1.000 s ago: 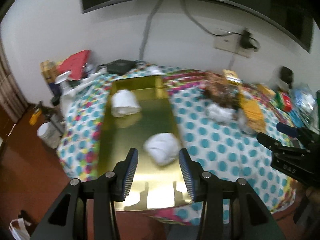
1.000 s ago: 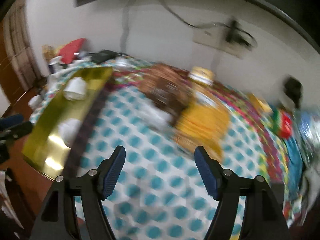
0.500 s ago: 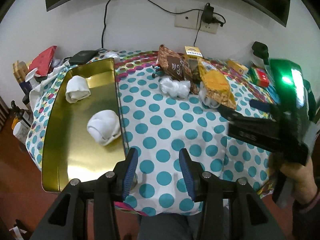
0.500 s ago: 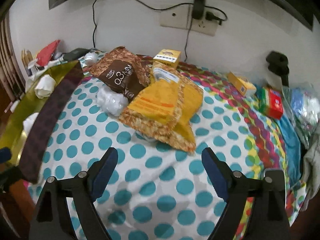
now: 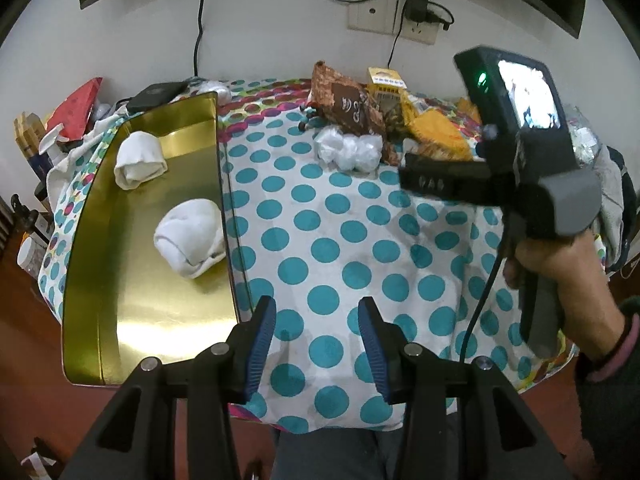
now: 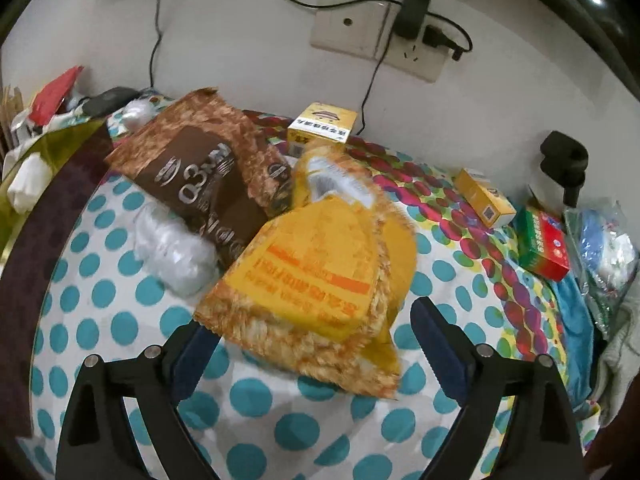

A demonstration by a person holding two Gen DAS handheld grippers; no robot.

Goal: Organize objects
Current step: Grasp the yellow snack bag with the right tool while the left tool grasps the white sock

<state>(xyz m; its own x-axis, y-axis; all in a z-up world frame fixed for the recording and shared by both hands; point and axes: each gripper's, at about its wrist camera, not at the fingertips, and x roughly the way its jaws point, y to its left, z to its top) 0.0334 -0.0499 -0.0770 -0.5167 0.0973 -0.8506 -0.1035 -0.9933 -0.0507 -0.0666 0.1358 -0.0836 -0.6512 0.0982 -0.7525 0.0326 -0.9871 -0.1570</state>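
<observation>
Approaching: right gripper (image 6: pixel 308 344) comes at the yellow snack bag (image 6: pixel 316 276) from the bag's near end, pointing down and toward the wall
Target location: yellow snack bag lies on the dotted desk (image 6: pixel 132 300), its far end propped on the brown snack bag (image 6: pixel 200 176) and its near end on the cloth
Key relation: near edge of the yellow bag sits between the right fingers (image 6: pixel 436 336); the left one is partly hidden behind the bag's corner, the right one stands clear beside the bag
Long axis: runs from the near edge up toward the wall, roughly in line with the gripper, so the fingers straddle the bag's width
Right fingers: spread wide, have just been opening, bag between them but no pad pressing on it
Left gripper (image 5: pixel 316 340): fingers part open, nothing between them, hanging above bare cloth beside the gold tray (image 5: pixel 96 280)
Nearer hand: right, judged; left gripper is well apart from the bag
Tray contents: two rolled white socks (image 5: pixel 192 236) lie in it, apart from each other
Neighbours: clear plastic bundle (image 6: pixel 172 248) touches the brown bag, just left of the yellow one
Risk, judged: bag may be wider than the gap; a pinch on the crimped edge looks safer
Next, judged: close on the near end, lift
</observation>
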